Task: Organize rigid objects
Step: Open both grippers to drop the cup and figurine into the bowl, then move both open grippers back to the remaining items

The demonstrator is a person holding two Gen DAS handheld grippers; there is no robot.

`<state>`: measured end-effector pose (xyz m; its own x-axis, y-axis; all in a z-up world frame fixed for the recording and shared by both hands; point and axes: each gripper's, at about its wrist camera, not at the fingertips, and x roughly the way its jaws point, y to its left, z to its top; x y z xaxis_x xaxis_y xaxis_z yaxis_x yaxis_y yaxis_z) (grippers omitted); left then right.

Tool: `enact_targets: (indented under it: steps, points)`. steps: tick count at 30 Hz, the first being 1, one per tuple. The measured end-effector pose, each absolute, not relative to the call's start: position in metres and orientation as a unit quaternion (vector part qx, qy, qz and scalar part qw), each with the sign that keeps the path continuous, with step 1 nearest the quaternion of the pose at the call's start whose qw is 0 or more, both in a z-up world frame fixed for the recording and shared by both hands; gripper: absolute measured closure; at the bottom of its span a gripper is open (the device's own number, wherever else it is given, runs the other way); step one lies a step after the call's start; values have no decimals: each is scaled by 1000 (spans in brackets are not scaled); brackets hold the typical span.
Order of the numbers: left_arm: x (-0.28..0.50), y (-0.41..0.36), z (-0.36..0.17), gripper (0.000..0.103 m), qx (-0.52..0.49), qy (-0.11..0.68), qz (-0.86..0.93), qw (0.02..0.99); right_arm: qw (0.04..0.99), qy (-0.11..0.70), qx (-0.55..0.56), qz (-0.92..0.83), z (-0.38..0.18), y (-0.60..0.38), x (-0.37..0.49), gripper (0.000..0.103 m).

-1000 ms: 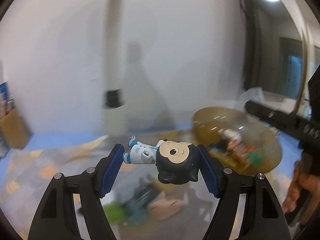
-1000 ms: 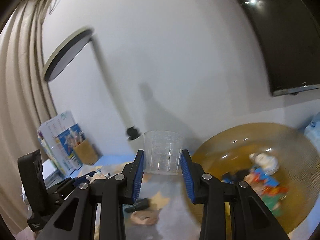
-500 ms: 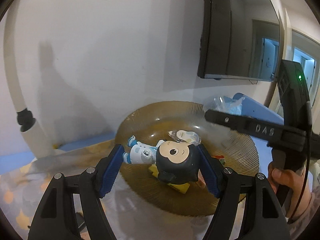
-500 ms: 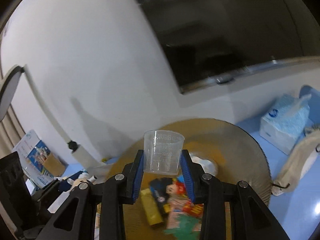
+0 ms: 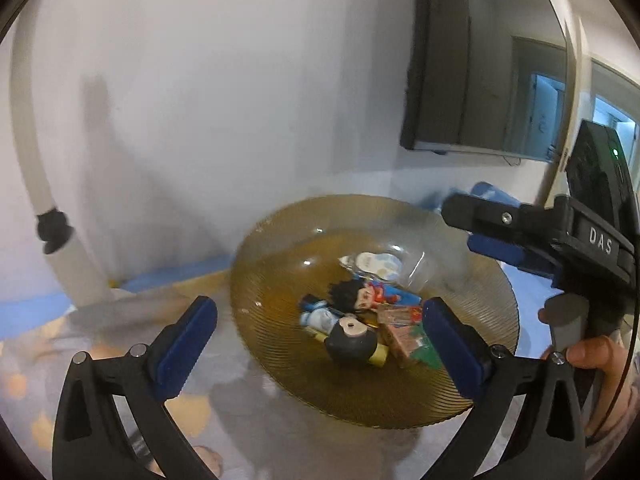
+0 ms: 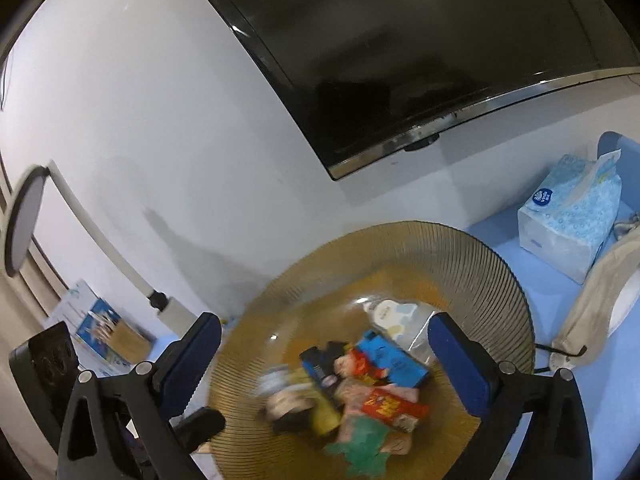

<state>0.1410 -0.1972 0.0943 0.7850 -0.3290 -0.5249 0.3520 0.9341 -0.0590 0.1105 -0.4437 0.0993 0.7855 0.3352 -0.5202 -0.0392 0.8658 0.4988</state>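
Observation:
A ribbed amber glass bowl [image 5: 280, 256] holds several toys and packets. The black-headed doll [image 5: 350, 340] lies in it, also blurred in the right wrist view [image 6: 286, 402]. The clear plastic cup [image 5: 418, 270] lies in the bowl near a white pouch [image 5: 378, 262]; it shows faintly in the right wrist view [image 6: 420, 332]. My left gripper [image 5: 316, 348] is open and empty over the bowl's near side. My right gripper [image 6: 324, 364] is open and empty above the bowl; it shows at the right of the left wrist view [image 5: 500, 236].
A wall-mounted TV [image 6: 400, 60] hangs behind the bowl [image 6: 480, 264]. A blue tissue pack [image 6: 568, 224] and a beige cloth [image 6: 592, 312] lie at the right. A white lamp post [image 5: 68, 264] stands left; a box of books [image 6: 108, 328] is far left.
Both grippers opened over the bowl. The doll dropped from the left gripper into the bowl and the clear cup dropped from the right gripper into it.

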Motion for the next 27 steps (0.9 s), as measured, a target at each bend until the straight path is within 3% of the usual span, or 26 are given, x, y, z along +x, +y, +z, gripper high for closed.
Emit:
enact_targets:
  steps: [7, 17, 27]
  points:
    - [130, -168, 109, 0, 21, 263, -145, 954, 917, 316, 216, 110, 119, -415, 105, 0]
    - [89, -68, 127, 0, 4, 255, -70, 964, 918, 312, 185, 161, 152, -339, 98, 0]
    - [57, 46, 87, 0, -42, 315, 29, 948, 905, 351, 118, 208, 144, -246, 84, 0]
